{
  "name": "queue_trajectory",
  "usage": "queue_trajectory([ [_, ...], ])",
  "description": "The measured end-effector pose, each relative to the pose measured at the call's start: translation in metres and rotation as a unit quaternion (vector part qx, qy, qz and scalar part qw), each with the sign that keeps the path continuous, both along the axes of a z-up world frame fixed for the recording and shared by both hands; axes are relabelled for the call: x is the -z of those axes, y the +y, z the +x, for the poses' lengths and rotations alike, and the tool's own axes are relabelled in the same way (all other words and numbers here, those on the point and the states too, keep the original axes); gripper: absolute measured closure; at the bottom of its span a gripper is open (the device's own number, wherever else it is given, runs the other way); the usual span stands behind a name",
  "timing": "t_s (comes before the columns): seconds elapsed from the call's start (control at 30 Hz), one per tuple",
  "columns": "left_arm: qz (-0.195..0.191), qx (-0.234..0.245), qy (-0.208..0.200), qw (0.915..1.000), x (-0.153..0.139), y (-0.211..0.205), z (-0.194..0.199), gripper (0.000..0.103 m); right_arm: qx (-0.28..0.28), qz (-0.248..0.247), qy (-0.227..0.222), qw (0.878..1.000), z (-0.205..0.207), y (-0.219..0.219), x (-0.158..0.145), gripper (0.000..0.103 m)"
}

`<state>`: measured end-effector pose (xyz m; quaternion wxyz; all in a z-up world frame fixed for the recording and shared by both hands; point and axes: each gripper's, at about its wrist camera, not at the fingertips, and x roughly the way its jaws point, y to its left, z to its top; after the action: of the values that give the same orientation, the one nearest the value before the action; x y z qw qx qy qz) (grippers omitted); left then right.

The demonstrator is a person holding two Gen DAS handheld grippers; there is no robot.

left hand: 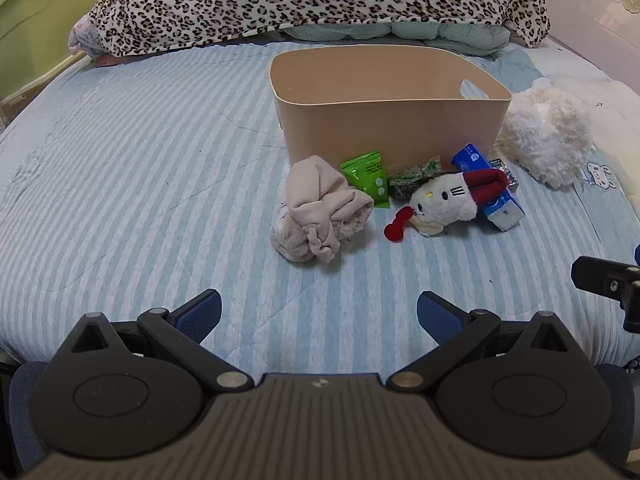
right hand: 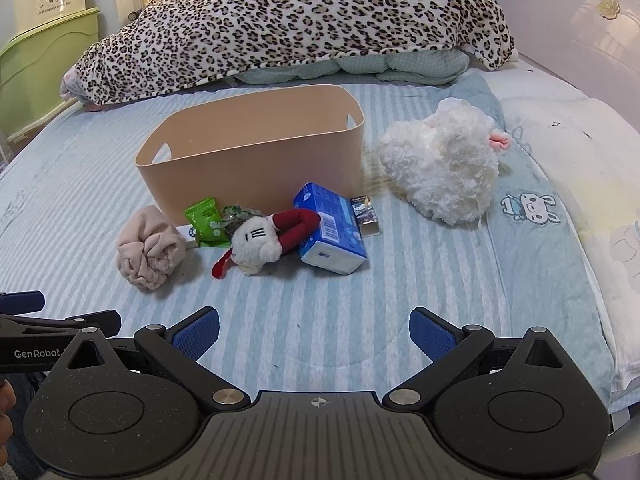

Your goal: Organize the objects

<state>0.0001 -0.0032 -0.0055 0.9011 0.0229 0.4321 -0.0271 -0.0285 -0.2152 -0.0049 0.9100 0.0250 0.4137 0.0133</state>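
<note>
Both grippers, left gripper (left hand: 319,312) & right gripper (right hand: 314,330), jaws apart, holding nothing, over bare striped bed (left hand: 140,184); clutter bunched at tan bin (left hand: 384,120) front wall

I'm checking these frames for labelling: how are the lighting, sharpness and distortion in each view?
Left wrist view: soft even daylight, faint shadows, toys sharp; the fisheye bows the striped bed and darkens the corners. Right wrist view: same soft light, sharp too, though a blurry smear sits beside the white fluffy toy; the bin looks bent.
</note>
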Motion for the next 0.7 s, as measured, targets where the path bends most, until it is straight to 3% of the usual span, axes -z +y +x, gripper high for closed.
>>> queue_trajectory([
  [0.7, 0.006, 0.006, 0.002, 1.0000, 0.0018, -0.0040, 0.0035, 0.000, -0.002, -0.001, 0.007, 1.000, 0.0063, -0.0029, 0.0030, 0.000],
])
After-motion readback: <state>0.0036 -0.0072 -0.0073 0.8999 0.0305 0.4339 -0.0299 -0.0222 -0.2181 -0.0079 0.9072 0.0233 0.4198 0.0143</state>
